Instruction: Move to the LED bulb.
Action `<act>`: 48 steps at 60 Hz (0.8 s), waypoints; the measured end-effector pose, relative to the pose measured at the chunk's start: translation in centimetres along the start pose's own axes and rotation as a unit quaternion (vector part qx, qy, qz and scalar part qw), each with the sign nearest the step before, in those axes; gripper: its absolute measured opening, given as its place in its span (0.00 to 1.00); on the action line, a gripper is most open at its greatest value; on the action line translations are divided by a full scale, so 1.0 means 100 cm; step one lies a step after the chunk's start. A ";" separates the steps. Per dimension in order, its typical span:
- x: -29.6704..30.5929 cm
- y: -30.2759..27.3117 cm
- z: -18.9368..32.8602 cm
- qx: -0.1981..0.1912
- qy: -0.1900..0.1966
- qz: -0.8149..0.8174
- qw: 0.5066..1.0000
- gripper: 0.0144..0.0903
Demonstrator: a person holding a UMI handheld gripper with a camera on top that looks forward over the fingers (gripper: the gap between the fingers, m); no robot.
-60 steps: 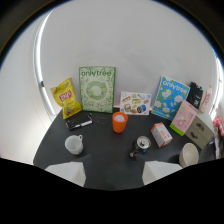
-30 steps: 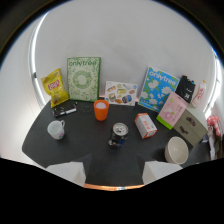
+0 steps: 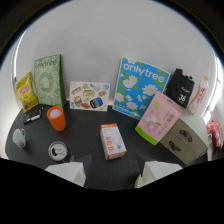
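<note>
Jaws stand apart and grip nothing; the gripper (image 3: pixel 109 172) shows as two pale fingers (image 3: pixel 67 172) low in the view, with bare dark tabletop (image 3: pixel 165 162) between them. Just ahead of the gap, slightly toward the right finger, lies the bulb box (image 3: pixel 112 141), a white and orange carton flat on its back with a bulb pictured on the upper face. Judged the LED bulb of the task: no loose bulb is visible, and whether the carton is full cannot be told, since it is closed. It lies free of its neighbours, so approach from this side looks unobstructed.

Left of the box sits a can (image 3: pixel 56 150), upright, top toward the camera; contents not visible. Beyond it stands an orange cup (image 3: pixel 56 118), interior hidden from this angle. Further left, near the tabletop edge, is a small white mug (image 3: pixel 19 137); contents cannot be told.

Right of the box, a pink pack (image 3: pixel 158 119) leans on a small drawer unit (image 3: pixel 183 136), drawers closed.

Along the back wall, goods are propped upright for display: yellow chip bag (image 3: pixel 26 91), green carton (image 3: pixel 49 80), a low picture card (image 3: pixel 89 96), blue carton (image 3: pixel 136 88), black bag (image 3: pixel 181 88).

Remaining work, in my judgement: a short advance to bring the box between the fingers.
</note>
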 end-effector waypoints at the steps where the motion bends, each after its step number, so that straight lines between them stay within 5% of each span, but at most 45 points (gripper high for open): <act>1: 0.002 -0.002 0.007 0.000 -0.002 0.001 1.000 0.94; 18: 0.005 -0.012 0.079 -0.013 -0.042 0.010 0.999 0.95; 48: 0.001 -0.017 0.088 -0.008 -0.067 0.023 0.997 0.95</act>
